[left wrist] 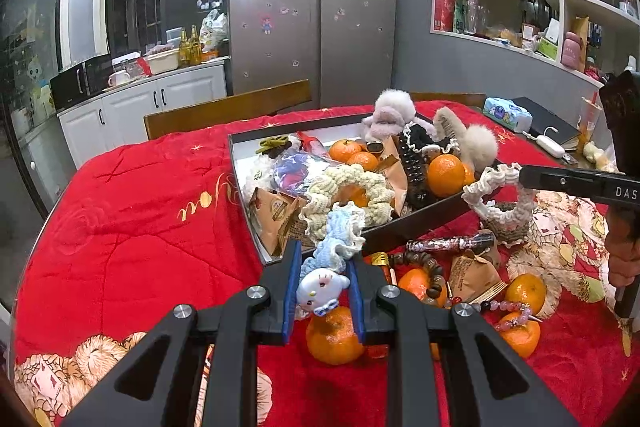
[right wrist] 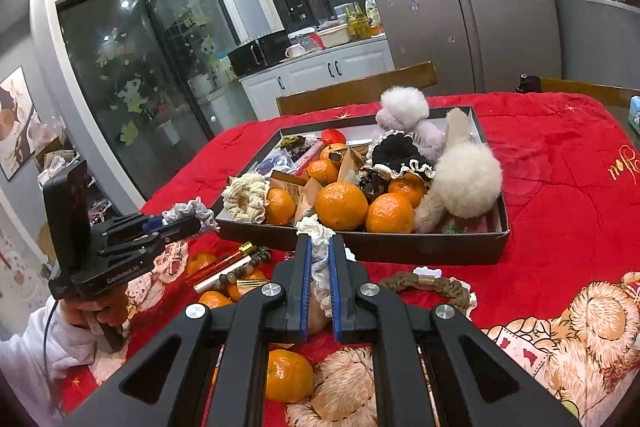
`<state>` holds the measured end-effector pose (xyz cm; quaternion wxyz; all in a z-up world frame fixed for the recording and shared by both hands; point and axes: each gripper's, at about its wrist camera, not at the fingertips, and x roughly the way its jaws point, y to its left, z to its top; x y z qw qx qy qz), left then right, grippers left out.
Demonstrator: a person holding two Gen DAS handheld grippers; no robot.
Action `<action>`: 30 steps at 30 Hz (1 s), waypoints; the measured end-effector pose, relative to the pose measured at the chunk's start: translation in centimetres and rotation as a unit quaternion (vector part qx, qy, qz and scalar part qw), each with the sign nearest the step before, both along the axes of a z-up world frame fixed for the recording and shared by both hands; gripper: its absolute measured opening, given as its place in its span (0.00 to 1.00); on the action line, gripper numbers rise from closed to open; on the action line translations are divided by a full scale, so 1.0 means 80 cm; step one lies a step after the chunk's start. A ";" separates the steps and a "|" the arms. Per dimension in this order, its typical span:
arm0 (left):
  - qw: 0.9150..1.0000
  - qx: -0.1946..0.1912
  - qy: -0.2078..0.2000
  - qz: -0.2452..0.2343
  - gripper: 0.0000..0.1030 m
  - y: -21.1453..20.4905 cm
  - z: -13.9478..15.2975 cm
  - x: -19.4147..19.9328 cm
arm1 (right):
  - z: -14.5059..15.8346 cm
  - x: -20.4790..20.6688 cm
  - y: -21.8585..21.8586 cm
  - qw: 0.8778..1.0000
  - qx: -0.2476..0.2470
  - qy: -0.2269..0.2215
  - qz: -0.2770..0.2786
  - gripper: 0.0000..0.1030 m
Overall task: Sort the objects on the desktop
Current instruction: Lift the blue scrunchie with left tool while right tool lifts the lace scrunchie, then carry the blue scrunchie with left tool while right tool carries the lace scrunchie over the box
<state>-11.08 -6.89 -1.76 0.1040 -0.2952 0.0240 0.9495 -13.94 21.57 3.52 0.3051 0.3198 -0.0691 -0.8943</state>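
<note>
My left gripper [left wrist: 324,255] is shut on a pale blue and white crocheted scrunchie [left wrist: 342,227] with a white cartoon charm, held just in front of the dark tray's near corner. The tray [left wrist: 420,223] is piled with mandarins, scrunchies, fluffy hair ties and snack packets. My right gripper [right wrist: 320,241] is shut on a white lace scrunchie [right wrist: 318,227] just before the tray's front wall [right wrist: 400,247]. In the left wrist view the right gripper [left wrist: 520,177] enters from the right, the white scrunchie [left wrist: 486,183] dangling beside the tray. In the right wrist view the left gripper [right wrist: 196,223] holds the blue scrunchie [right wrist: 188,211] at the left.
Loose mandarins [left wrist: 332,335], bead bracelets [left wrist: 424,263], a snack packet [left wrist: 472,273] and a small woven basket [left wrist: 508,223] lie on the red quilted cloth before the tray. A brown braided band [right wrist: 432,285] lies to my right. Wooden chair backs [left wrist: 228,109] stand behind the table.
</note>
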 end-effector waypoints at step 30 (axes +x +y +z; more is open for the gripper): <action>0.999 -0.005 0.052 0.005 0.22 0.022 0.123 -0.063 | 0.102 -0.030 -0.045 0.998 -0.022 0.055 0.014 0.09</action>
